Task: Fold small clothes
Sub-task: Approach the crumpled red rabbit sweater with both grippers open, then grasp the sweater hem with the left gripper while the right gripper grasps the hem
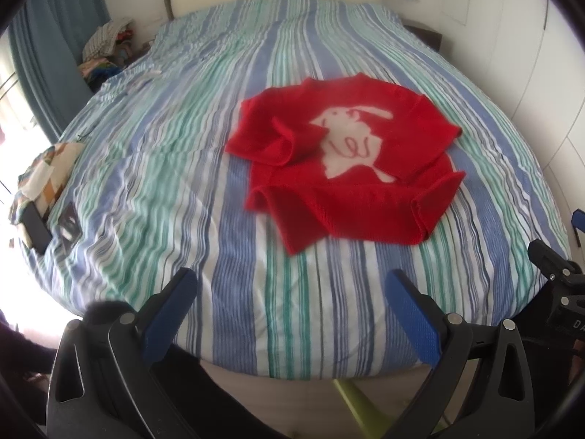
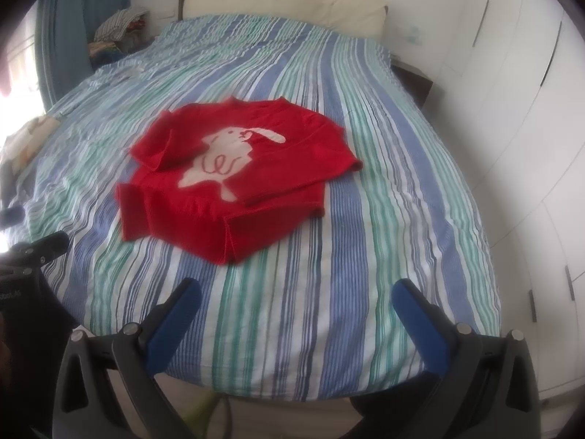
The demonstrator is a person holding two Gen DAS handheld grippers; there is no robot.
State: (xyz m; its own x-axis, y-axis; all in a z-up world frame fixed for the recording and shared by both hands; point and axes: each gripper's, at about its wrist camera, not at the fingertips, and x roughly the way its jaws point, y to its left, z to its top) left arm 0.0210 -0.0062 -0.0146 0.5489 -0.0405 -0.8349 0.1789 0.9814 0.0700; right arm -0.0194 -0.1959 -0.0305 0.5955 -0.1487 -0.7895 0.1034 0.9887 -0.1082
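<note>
The left claw [image 1: 290, 285] has two black plastic arms with triangular cut-outs and round silver rivets, each faced with a blue textured pad. The right claw [image 2: 298, 294] looks the same; white lettering on a black housing at its frame's left edge is too blurred to read.

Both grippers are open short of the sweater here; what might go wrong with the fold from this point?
1. The sweater lies crumpled, one sleeve flopped over the front; folding without flattening would likely trap the bunching.
2. The bedspread is soft and wrinkled; the left gripper or right gripper may pinch it along with the hem.
3. The sweater sits off-centre between the grippers, so reaches may be uneven.
</note>
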